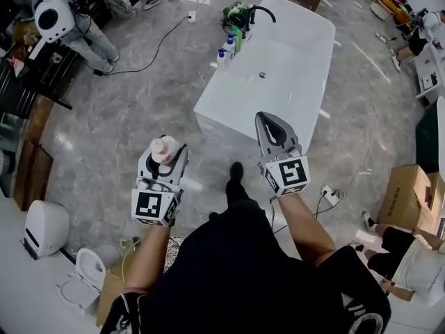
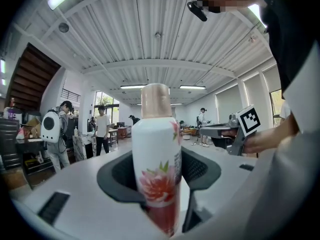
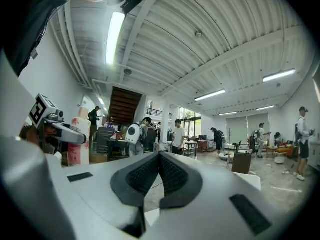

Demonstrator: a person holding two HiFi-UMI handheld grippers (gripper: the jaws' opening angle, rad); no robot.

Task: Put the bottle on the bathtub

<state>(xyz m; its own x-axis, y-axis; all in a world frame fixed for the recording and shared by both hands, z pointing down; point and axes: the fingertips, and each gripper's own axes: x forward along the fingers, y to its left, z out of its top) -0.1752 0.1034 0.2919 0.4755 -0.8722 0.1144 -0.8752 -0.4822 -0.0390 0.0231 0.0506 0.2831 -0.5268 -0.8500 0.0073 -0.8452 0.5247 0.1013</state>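
My left gripper (image 1: pixel 165 153) is shut on a white bottle (image 1: pixel 164 149) with a peach cap and a red flower print; in the left gripper view the bottle (image 2: pixel 158 169) stands upright between the black pads. The left gripper (image 2: pixel 159 184) is held level, over the floor and short of the tub. A white bathtub (image 1: pixel 274 65) with a black tap lies ahead, its near end just beyond my right gripper (image 1: pixel 272 124). The right gripper (image 3: pixel 159 171) is shut with nothing in it. In the right gripper view the held bottle (image 3: pixel 79 140) shows at the left.
Several small bottles (image 1: pixel 228 47) and a green item stand on the tub's far left rim. A black cable (image 1: pixel 156 51) runs across the marble floor. Cardboard boxes (image 1: pixel 407 197) sit at the right, toilets (image 1: pixel 45 228) at the left. People stand in the background.
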